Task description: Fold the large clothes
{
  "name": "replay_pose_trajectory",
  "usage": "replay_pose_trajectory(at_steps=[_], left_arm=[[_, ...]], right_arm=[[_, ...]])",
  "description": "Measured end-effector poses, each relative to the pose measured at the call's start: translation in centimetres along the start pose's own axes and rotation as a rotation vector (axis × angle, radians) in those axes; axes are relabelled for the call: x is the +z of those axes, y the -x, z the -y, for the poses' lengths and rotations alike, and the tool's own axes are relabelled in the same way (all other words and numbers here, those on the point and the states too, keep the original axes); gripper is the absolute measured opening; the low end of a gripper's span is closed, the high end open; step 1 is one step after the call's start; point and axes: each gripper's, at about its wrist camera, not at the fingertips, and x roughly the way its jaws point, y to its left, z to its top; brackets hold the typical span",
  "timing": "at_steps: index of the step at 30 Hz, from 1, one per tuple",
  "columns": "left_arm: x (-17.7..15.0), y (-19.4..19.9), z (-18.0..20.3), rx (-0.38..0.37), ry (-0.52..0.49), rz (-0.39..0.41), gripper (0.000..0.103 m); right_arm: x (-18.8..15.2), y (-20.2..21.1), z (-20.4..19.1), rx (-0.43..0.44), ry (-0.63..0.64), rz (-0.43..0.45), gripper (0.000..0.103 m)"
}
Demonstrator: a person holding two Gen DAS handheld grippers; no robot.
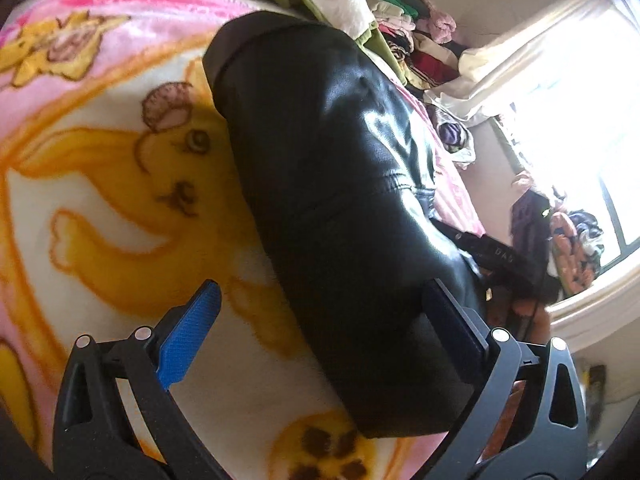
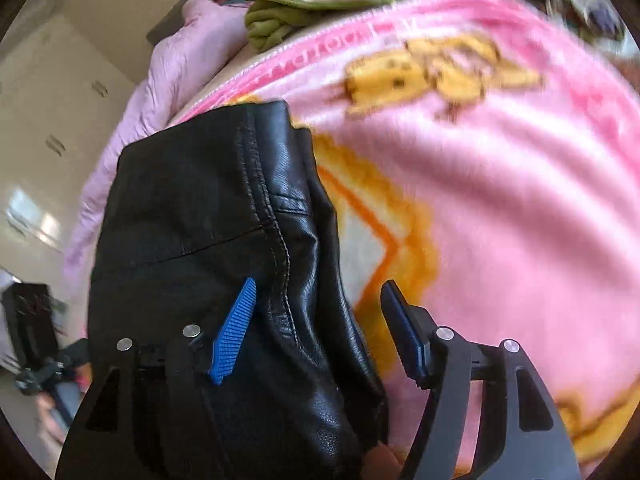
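on the pink blanket (image 2: pixel 500 208), both hand-held grippers (image 1: pixel 320 320) (image 2: pixel 320 320) gape, unclamped, astride the black leather garment (image 1: pixel 340 200).

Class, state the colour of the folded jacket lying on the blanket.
Black, with a leathery shine: the jacket shows best in the right wrist view.

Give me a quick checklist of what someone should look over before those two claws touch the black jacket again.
1. Left claw open: ok, its fingers stand wide apart.
2. Right claw open: ok, nothing pinched, though a fold of the jacket lies between its fingers.
3. Black leather jacket lying on the pink blanket: ok, it rests there as a long folded bundle.
4. Jacket free of the pile of clothes at the far side: ok, a gap shows.
5. Fold neat and even: cannot tell, the underside is hidden.
6. Picture sharp enough to aim: not ok, the right view is blurred.
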Motion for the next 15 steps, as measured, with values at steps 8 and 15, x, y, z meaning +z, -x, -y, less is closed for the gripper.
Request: replay_pose_trajectory(at_steps=[8, 15], left_arm=[[3.5, 2.1, -2.1, 0.065, -0.017, 0.013, 0.095], [3.2, 2.1, -0.8, 0.19, -0.186, -0.033, 0.094]], right_arm=[[-3.7, 0.7, -5.9, 0.045, -0.069, -0.024, 0.063], [-9.0, 1.8, -13.5, -0.115, 0.004, 0.146, 0.064]])
